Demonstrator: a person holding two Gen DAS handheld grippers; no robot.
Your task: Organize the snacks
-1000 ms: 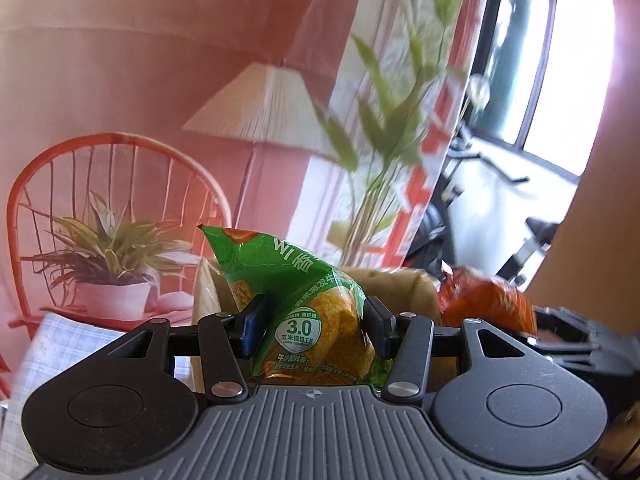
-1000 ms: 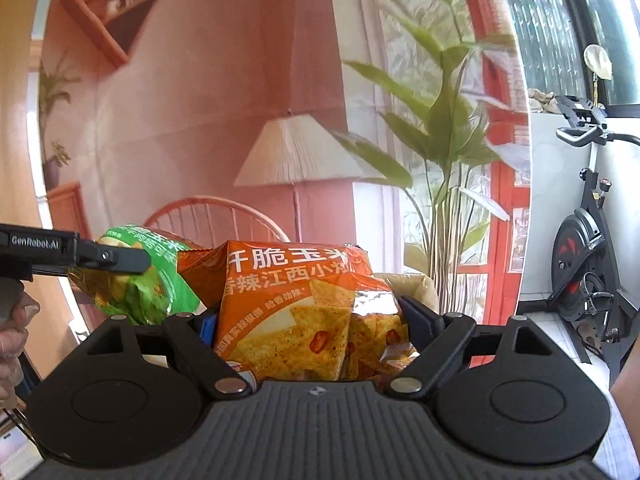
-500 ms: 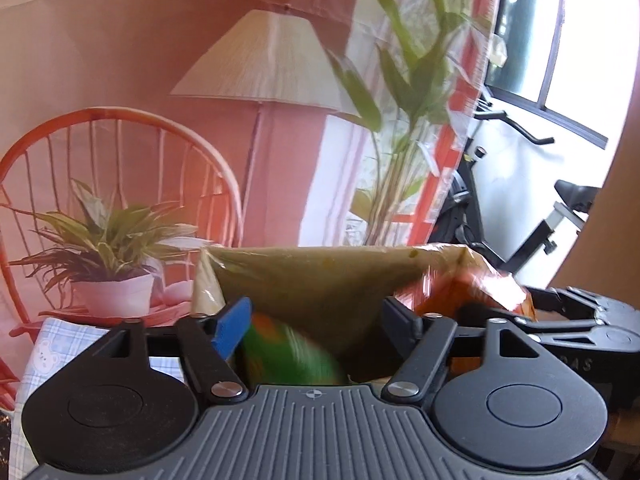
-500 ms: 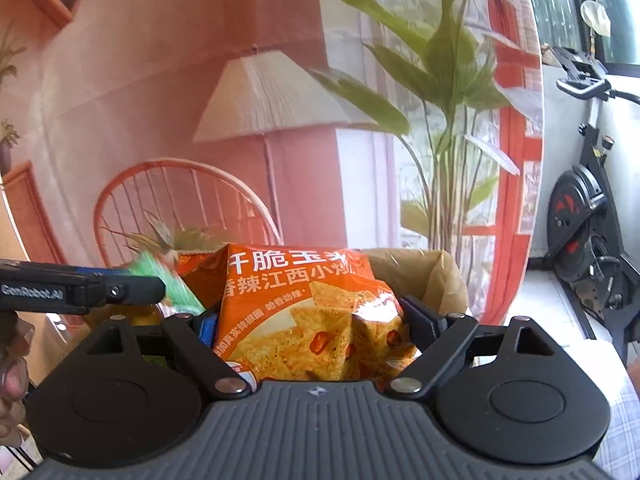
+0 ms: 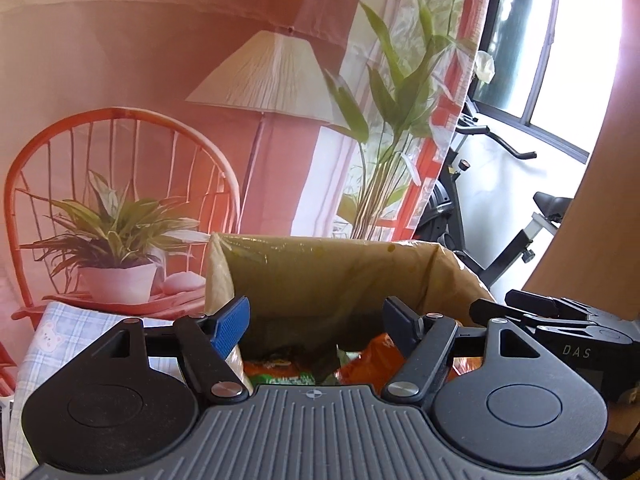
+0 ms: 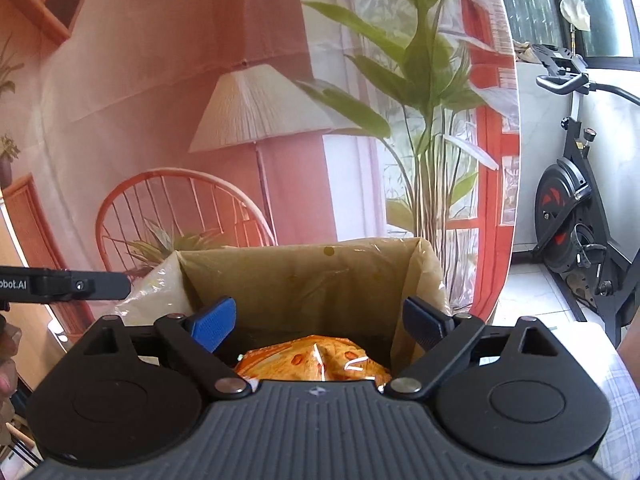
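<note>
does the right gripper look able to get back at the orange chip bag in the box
Probably yes. The right gripper is open, hanging over the lined box, and the orange chip bag lies on top just below its fingers, nothing covering it.

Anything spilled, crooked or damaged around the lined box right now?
Nothing stands out. The orange chip bag and the green snack bag lie inside the plastic-lined cardboard box, none spilled. Both the left gripper and right gripper are open and empty.

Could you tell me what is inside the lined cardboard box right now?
Inside the box lie an orange snack bag and a green snack bag. The gripper bodies hide the box's floor.
</note>
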